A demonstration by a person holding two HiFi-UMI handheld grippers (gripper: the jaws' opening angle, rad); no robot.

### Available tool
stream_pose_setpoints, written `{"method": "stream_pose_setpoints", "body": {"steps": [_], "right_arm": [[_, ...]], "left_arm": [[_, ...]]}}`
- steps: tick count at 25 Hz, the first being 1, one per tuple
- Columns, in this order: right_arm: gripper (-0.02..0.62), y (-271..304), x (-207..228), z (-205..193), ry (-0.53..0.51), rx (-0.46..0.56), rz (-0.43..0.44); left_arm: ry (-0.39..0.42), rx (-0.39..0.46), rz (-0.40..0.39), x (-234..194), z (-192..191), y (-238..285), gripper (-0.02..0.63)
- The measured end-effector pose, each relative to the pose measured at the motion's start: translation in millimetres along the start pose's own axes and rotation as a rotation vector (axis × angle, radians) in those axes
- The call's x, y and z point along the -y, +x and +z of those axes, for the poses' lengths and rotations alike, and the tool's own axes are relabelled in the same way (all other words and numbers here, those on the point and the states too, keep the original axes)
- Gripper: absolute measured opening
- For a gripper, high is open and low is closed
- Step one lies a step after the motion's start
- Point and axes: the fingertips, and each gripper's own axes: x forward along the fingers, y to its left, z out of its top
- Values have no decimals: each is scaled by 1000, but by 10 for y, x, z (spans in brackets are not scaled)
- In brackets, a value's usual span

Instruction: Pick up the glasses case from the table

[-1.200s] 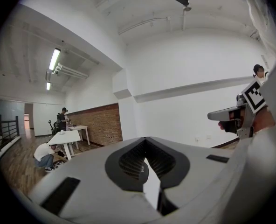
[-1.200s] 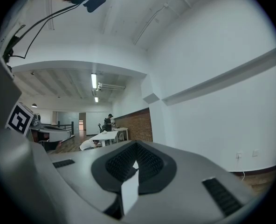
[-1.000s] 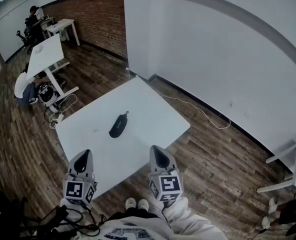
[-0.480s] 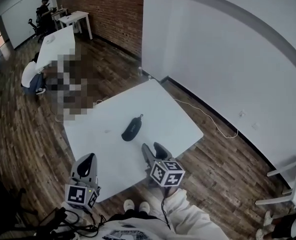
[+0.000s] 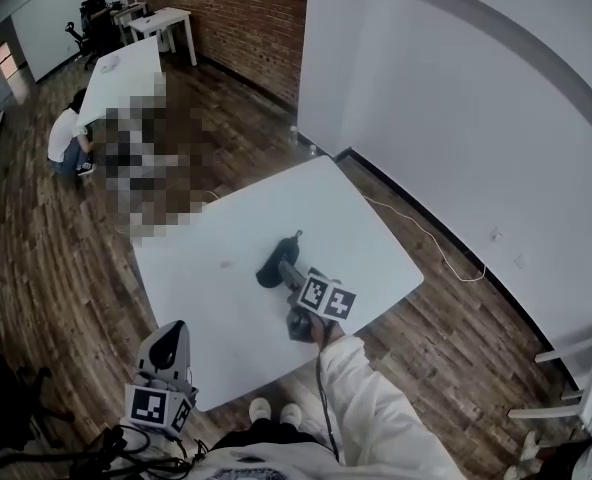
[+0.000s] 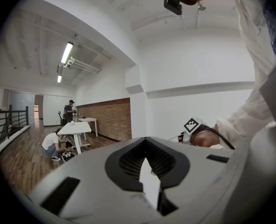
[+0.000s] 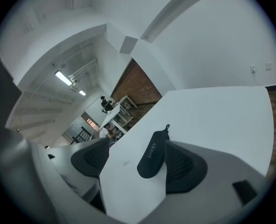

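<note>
Pickup not yet done: the approach is judged almost complete, while closing and lifting remain. The left claw (image 5: pixel 172 330) is held clenched and empty at the near edge of the worktop (image 5: pixel 216 308), well apart from the case (image 5: pixel 276 260). The case is seen lying flat mid-worktop. The right claw (image 5: pixel 284 270) has just been opening and is spread wide around the case, which lies between its jaws, close against the right-hand pad, not yet pinched.

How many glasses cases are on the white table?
1. The dark glasses case lies near the middle of the table, between the jaws of the right tongs, which have just been opening, not pressing on it. None looks hidden.
</note>
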Motion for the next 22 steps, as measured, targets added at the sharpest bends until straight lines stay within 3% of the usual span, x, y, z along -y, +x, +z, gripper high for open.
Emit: {"method": "stream_pose_setpoints", "body": {"steps": [5, 11, 15, 18, 22], "right_arm": [[379, 448, 168, -74, -7, -97, -64], [379, 913, 431, -231, -157, -259, -179], [379, 1130, 597, -317, -144, -329, -255], [379, 1305, 617, -323, -245, -349, -322], [379, 1490, 603, -360, -383, -382, -383]], "left_arm": [[-15, -7, 2, -56, -72, 84, 8], [-41, -23, 21, -112, -214, 118, 8], [-104, -43, 52, -183, -397, 46, 8], [-83, -64, 68, -273, -360, 20, 8], [-137, -94, 77, -322, -427, 20, 8]]}}
